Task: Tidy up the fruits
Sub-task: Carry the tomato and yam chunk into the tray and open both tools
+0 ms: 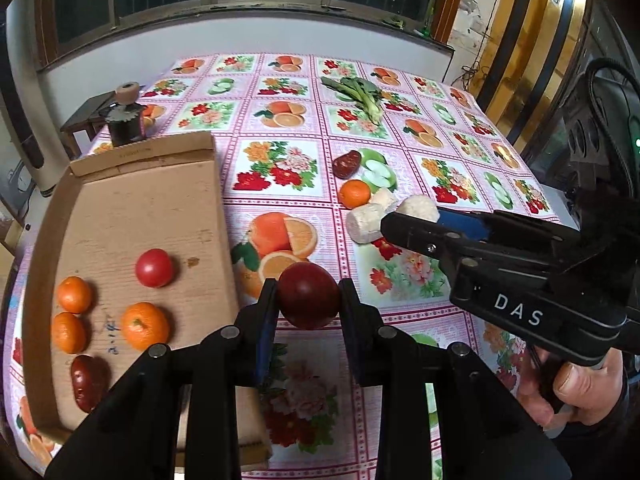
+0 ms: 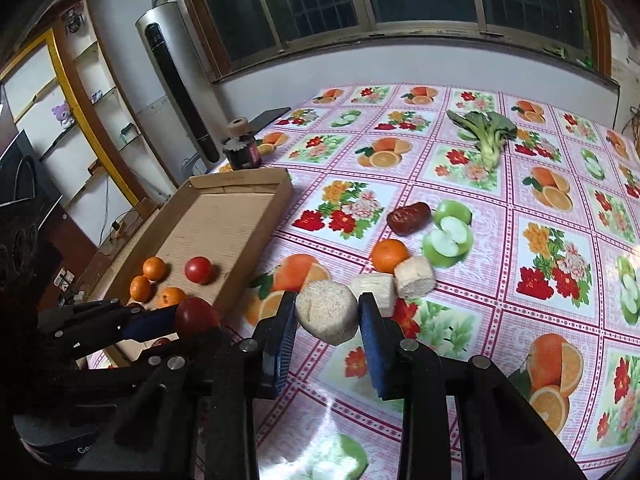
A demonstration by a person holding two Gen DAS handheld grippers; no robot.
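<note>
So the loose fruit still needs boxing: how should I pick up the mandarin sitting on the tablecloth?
Grip the mandarin across its round middle, coming down from above. A pale cut chunk touches its near-right side and the red date lies just behind, so set the jaws on its left and far-right flanks, where the tablecloth is bare.

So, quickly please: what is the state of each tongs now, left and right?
Left tongs: closed on a dark red fruit, next to the cardboard tray.
Right tongs: closed on a pale cylindrical chunk.
</note>
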